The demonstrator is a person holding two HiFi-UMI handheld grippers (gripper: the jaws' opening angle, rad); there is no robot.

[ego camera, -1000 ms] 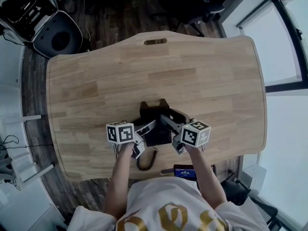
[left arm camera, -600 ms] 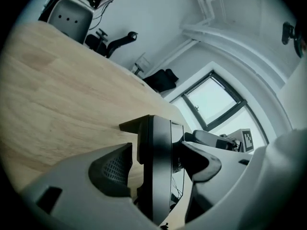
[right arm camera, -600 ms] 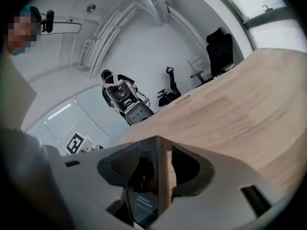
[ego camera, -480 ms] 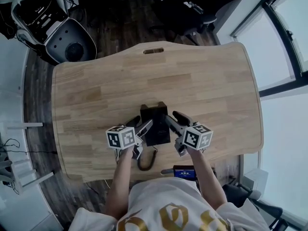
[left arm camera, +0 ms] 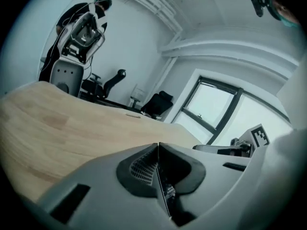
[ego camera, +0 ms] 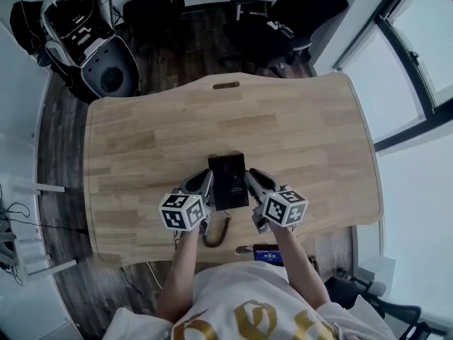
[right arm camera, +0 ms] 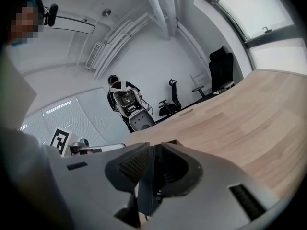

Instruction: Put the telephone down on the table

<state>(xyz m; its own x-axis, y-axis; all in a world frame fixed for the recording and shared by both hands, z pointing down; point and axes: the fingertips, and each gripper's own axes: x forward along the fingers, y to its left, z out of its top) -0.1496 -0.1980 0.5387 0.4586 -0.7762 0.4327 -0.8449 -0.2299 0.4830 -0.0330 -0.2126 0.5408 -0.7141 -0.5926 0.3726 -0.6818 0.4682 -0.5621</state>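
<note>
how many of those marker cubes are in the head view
2. One marker cube rides on the left tongs, left of the telephone; the other is on the right tongs, right of it. None seems hidden.

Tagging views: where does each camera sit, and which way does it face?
Head view: on the head, steeply down at table and telephone; forearms, left gripper, right gripper show.
Left gripper view: on that gripper, facing across the table toward the window; jaws just closed, shut, empty.
Right gripper view: on that gripper, facing the office chairs; jaws just closing, a slit apart, nothing seen between.
Shared: the table; each gripper view catches the other's marker cube.
</note>
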